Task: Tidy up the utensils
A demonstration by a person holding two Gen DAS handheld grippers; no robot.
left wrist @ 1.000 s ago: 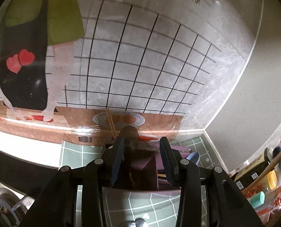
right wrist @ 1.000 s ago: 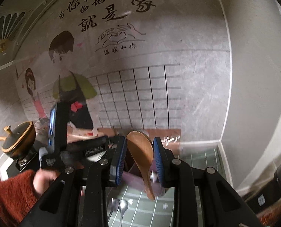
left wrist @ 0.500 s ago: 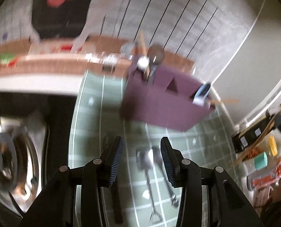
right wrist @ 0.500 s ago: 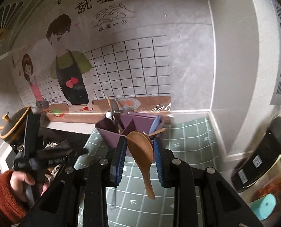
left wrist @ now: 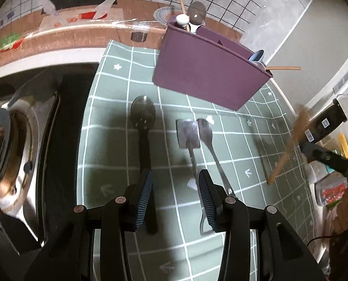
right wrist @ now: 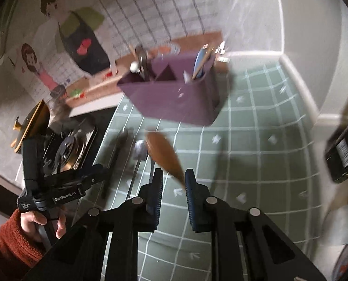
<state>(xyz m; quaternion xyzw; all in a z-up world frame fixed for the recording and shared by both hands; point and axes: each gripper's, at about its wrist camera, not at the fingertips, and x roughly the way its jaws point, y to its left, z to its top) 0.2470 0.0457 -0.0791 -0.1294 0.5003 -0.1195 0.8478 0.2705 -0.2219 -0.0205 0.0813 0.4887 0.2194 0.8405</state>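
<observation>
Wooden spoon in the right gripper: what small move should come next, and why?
Probably carry the wooden spoon up and forward toward the purple caddy. The right gripper, which has just been closing, holds the spoon's handle between its fingers, bowl hanging low over the green mat, short of the caddy's open compartments.

L gripper (left wrist: 175,195) open, empty, above green mat (left wrist: 117,140) w/ black spoon (left wrist: 143,126), steel spatula (left wrist: 188,135), purple caddy (left wrist: 209,70) behind.
</observation>
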